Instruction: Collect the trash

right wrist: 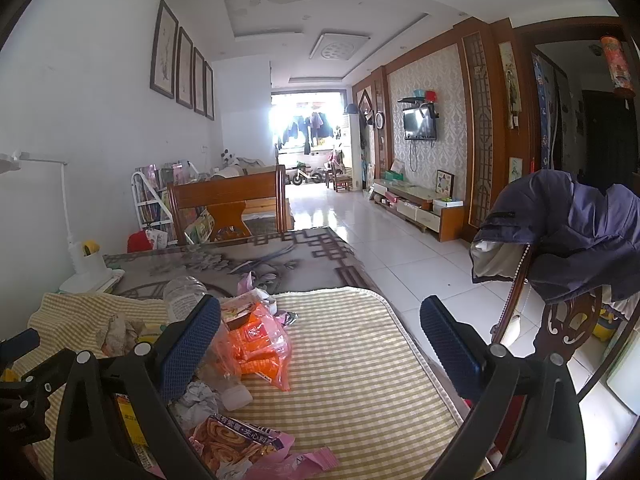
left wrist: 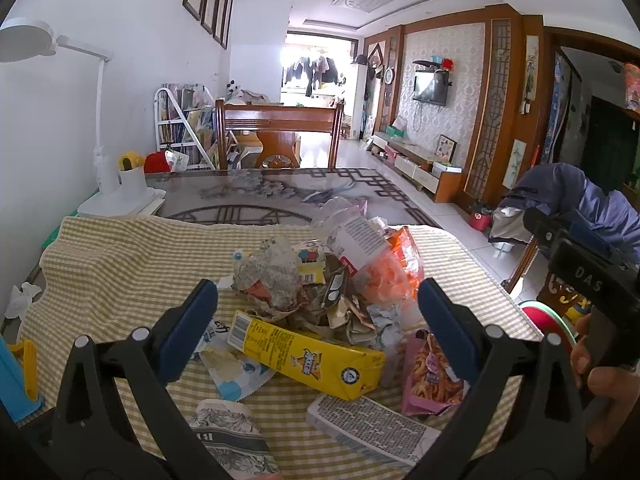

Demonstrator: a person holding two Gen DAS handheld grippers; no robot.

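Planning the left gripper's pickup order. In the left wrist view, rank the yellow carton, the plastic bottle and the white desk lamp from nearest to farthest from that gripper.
1. Yellow carton: lying between the left gripper fingers.
2. Plastic bottle: atop the pile, behind the carton.
3. White desk lamp: far left, past the checked cloth.

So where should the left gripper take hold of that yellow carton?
Probably across the narrow sides of the yellow carton, near its barcode end. It lies flat and slanted before the open left gripper, that end exposed; wrappers crowd its far side, so come from above.
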